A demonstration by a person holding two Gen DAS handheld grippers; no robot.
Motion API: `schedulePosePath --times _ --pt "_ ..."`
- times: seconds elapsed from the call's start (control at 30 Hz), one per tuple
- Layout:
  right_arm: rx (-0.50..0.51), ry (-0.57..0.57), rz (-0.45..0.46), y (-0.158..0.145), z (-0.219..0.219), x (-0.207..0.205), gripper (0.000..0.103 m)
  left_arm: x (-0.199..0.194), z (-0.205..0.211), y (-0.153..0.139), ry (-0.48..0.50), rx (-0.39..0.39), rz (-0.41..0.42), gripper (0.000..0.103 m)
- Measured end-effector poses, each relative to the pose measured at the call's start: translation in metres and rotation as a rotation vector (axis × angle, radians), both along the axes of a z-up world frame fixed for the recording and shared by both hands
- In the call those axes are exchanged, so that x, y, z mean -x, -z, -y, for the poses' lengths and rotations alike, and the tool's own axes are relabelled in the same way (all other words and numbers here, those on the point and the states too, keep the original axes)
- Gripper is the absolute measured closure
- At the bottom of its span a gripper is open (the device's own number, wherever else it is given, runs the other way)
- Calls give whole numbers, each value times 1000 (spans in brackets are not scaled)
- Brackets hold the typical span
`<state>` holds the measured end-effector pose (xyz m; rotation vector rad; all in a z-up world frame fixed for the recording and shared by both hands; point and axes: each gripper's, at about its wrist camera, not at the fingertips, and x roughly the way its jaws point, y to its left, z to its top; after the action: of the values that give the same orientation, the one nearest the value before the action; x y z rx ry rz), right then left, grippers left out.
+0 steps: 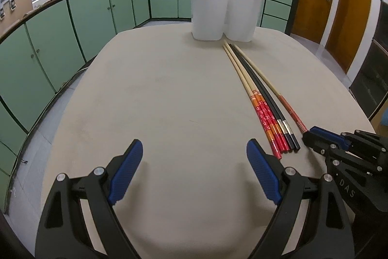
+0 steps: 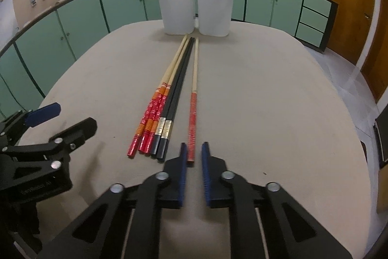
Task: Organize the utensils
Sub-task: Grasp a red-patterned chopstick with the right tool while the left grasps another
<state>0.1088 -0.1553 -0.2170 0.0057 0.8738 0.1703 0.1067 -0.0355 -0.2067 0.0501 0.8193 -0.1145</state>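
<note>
Several chopsticks lie on the beige table point(image 2: 266, 101): a bundle of red-patterned and black ones point(image 2: 165, 108) point(image 1: 266, 111), and a single red-handled chopstick point(image 2: 193, 113) point(image 1: 288, 108) just right of it. My right gripper point(image 2: 194, 149) is narrowly open, its jaws on either side of that single chopstick's near end, with a gap still showing. It shows in the left wrist view point(image 1: 312, 135). My left gripper point(image 1: 194, 154) is wide open and empty, left of the bundle. Two white holders point(image 2: 196, 9) point(image 1: 225, 13) stand at the far edge, each with a wooden chopstick inside.
Green kitchen cabinets point(image 1: 97, 9) run around the far side and left of the table. Wooden doors point(image 1: 334, 4) stand at the right. The left gripper's body point(image 2: 36, 137) sits at the left of the right wrist view.
</note>
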Motion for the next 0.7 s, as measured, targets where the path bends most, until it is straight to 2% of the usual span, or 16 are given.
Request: schedulePosePath --times 0.43,0.7 --pt "-42 86 0 1 34 7 97 7 22 4 61 16 -18 18" --pt "-52 92 -1 1 41 6 97 6 38 9 92 8 -44 18"
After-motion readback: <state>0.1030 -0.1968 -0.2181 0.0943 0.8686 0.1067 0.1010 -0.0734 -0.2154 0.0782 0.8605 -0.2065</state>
